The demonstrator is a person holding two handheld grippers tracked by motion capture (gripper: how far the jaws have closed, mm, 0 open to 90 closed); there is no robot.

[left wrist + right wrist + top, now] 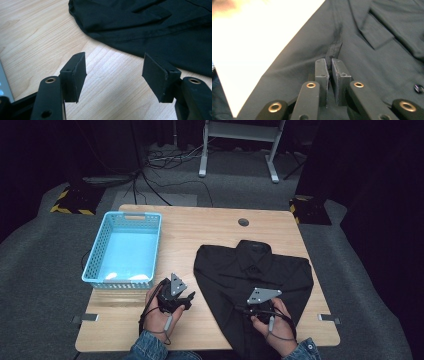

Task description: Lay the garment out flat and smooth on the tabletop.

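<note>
Right claw (pixel 329 65) pinches a raised fold of the black shirt (pixel 252 270); left claw (pixel 113 75) stands wide and empty over bare wood.
The shirt, matte woven cloth with collar, buttons and a chest pocket flap, lies spread on the right half of the pale wood-grain desk (pixel 200 227), its hem cut off past the near edge. A perforated light blue plastic basket (pixel 125 249) sits at the desk's left.

No readable text, label, brand or number that I can make out, only yellow-and-black hazard stripes (pixel 70 202) on the dark stand bases on the floor beyond the surface (pixel 210 225)
</note>
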